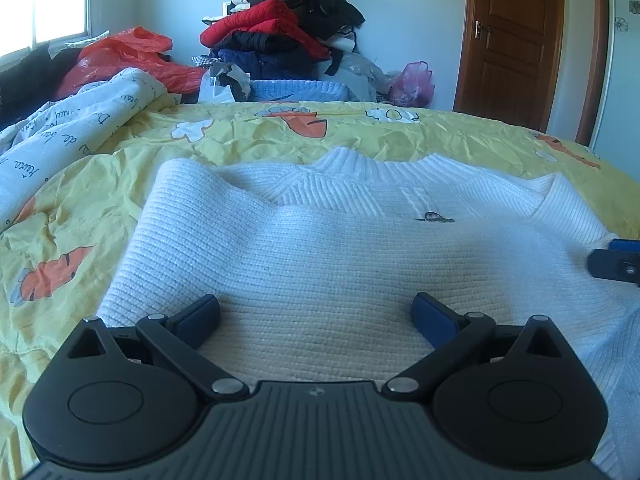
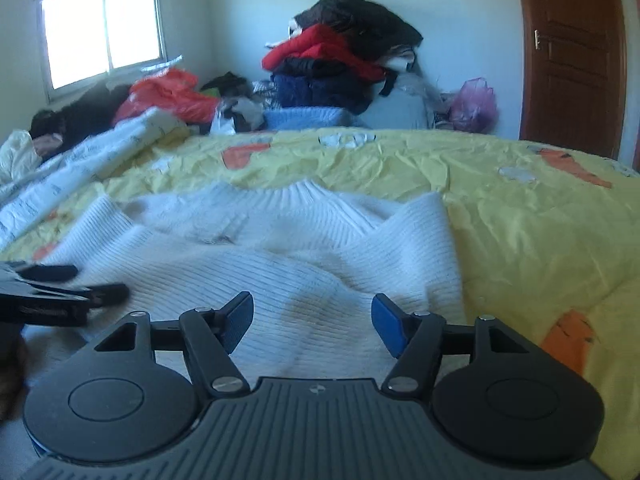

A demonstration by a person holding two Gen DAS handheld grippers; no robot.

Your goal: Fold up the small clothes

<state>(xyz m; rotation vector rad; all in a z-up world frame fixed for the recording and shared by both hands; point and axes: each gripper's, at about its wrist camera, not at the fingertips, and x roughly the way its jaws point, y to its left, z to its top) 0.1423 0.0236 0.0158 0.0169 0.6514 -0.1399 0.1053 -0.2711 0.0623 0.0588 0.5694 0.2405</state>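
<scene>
The white ribbed knit sweater (image 1: 340, 248) lies flat on the bed's yellow carrot-print cover (image 1: 460, 136), collar away from the cameras, with both sleeves already turned in over the body so their cuffs meet near the middle. The near hem sits just under both tools. The left hand-held gripper (image 1: 316, 316) hangs over the near left part of the sweater, its jaws spread wide with only flat knit beneath them, grasping nothing. The right hand-held gripper (image 2: 312, 320) sits over the near right part, also released, the fabric under it slightly humped.

The step in hand looks like taking the hem to fold the body up toward the collar. To do it well, each jaw should pinch the hem near its own corner, catching all layers including the folded-in sleeve, then both should lift together and travel evenly so the edge lands square on the collar line without dragging the sleeves loose.

Beyond lie a crumpled white printed quilt (image 1: 68, 136), a red plastic bag (image 1: 128, 56) and a pile of dark and red clothes (image 1: 288, 32).
</scene>
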